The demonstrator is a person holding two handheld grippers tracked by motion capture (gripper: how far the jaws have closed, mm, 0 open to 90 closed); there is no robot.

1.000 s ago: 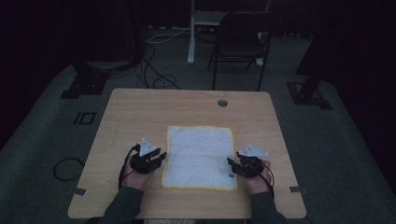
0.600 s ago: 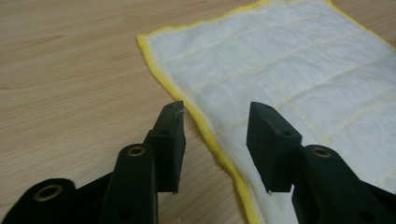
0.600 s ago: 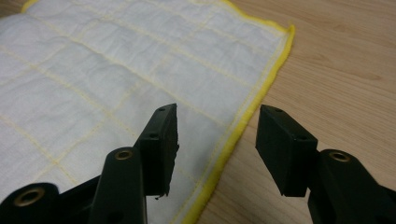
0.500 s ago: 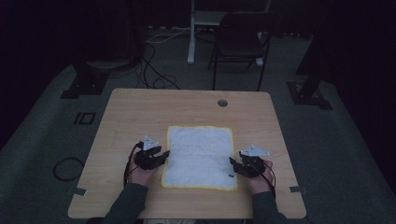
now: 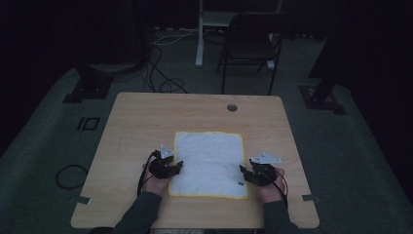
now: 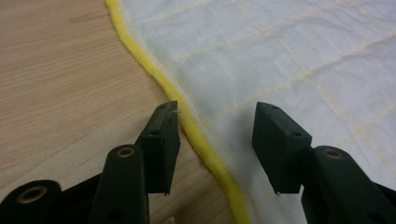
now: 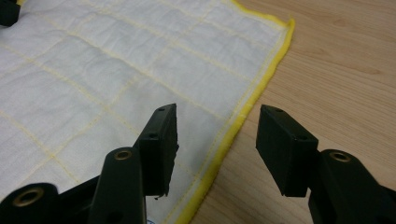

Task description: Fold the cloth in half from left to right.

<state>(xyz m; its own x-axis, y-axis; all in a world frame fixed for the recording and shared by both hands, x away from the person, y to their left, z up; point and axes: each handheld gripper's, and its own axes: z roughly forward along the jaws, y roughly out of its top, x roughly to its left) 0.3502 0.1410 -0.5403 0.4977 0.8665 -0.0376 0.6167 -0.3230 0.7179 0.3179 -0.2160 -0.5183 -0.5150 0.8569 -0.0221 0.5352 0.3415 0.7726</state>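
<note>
One white cloth (image 5: 209, 163) with a yellow hem is lying flat in the lower middle of the high view, on one wooden bench (image 5: 146, 122). Two grippers are working at its near corners. The left gripper (image 5: 166, 167) is sitting at the cloth's lower left edge; in the left gripper view its jaws are standing open, straddling the yellow hem (image 6: 187, 119), one jaw over bare wood and one over cloth. The right gripper (image 5: 257, 173) is sitting at the lower right edge, its jaws likewise open across the hem. One dark chair (image 5: 251, 44) is standing beyond the bench at the top of the frame.
</note>
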